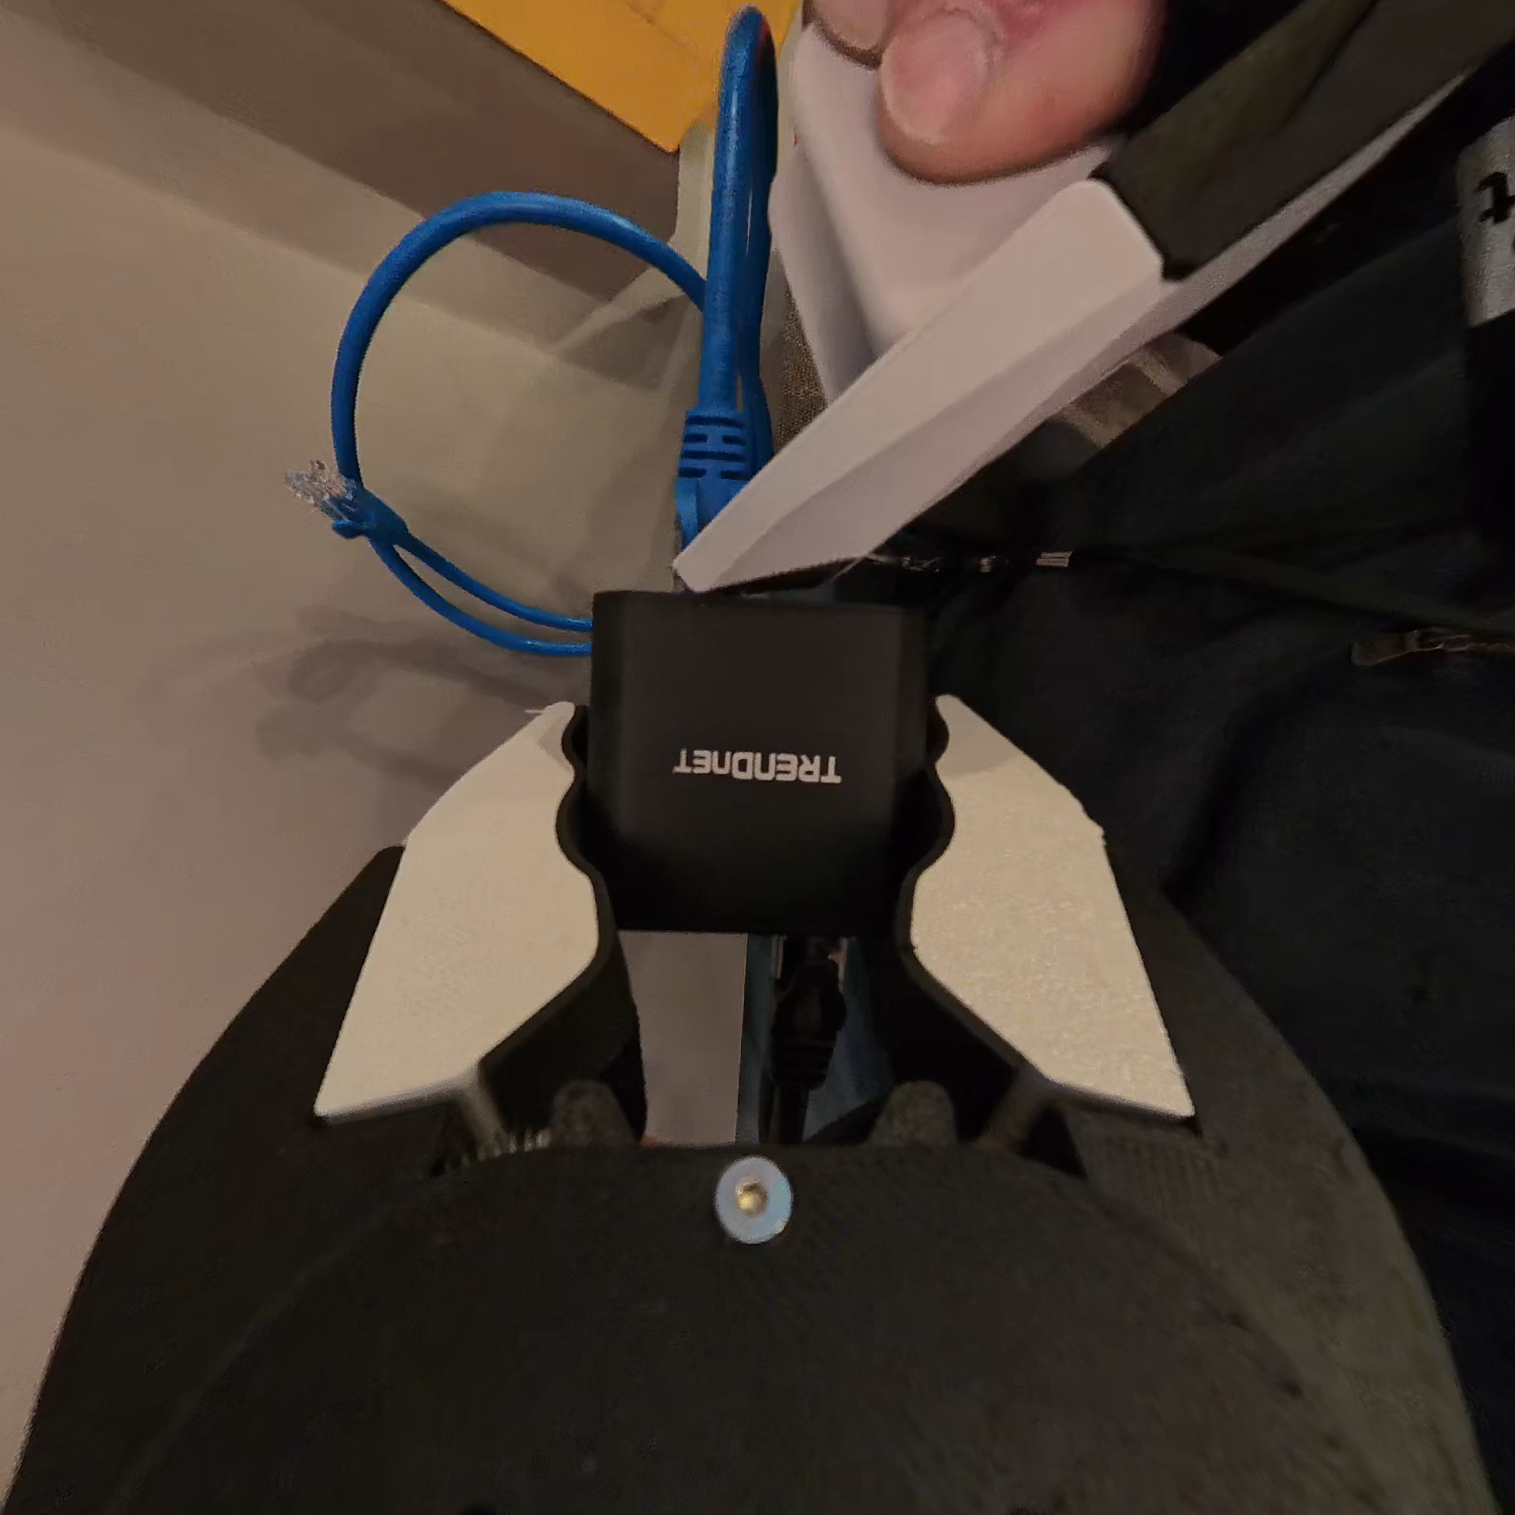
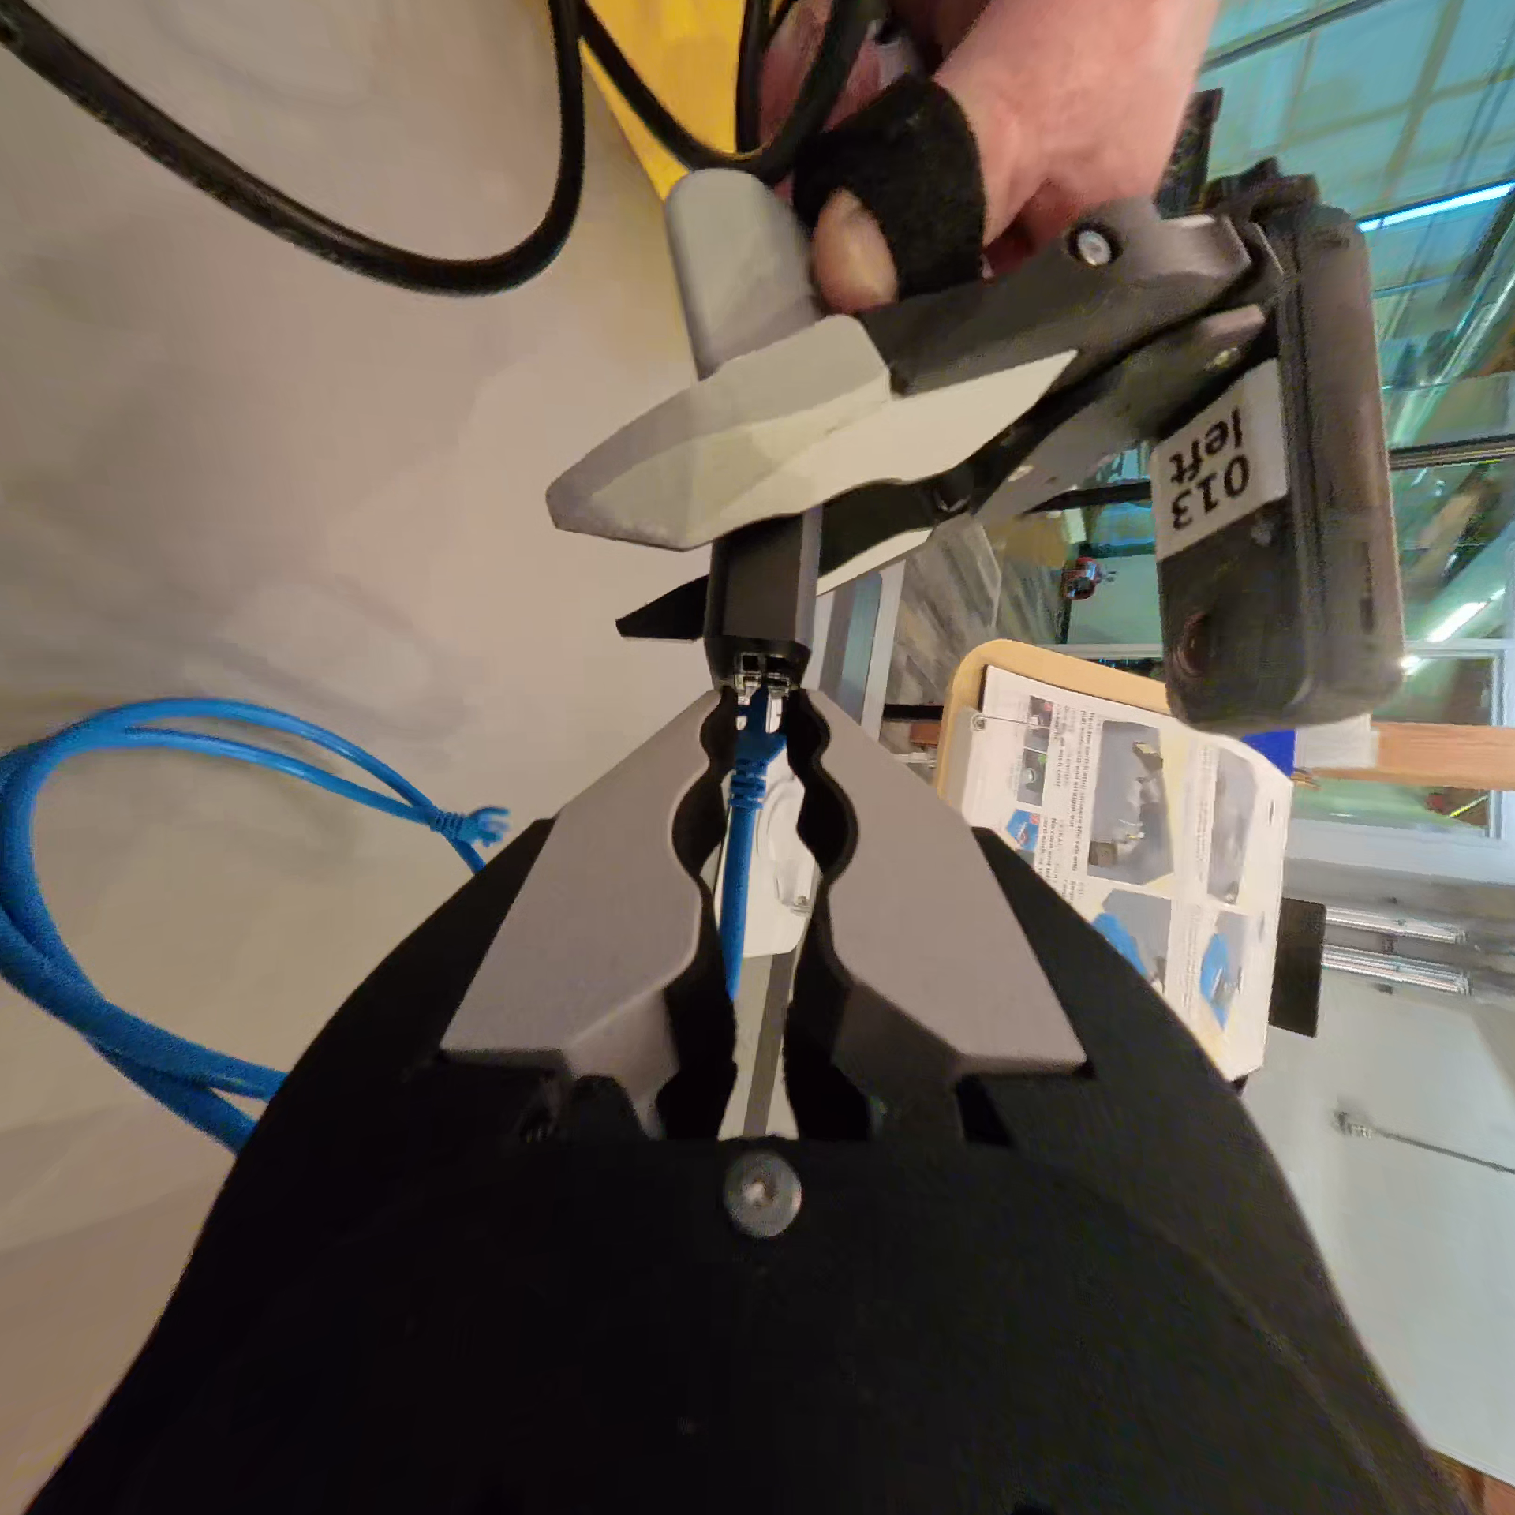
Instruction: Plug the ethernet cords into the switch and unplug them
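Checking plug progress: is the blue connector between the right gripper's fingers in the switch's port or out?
At the port: the blue connector meets the switch socket, gripped by the right gripper. Fully seated: cannot tell.

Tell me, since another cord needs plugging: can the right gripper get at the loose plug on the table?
Probably not yet: the right gripper is shut on a blue cord at the switch. The loose plug lies unobstructed.

Both wide-angle views are evenly, softly lit and bend strongly toward their edges. In the left wrist view, a blue ethernet cord (image 1: 459,410) casts a faint, diffuse shadow on the pale tabletop (image 1: 164,574), and a near thumb (image 1: 967,74) is blurred. In the right wrist view, bright windows (image 2: 1394,164) glare at the far right.
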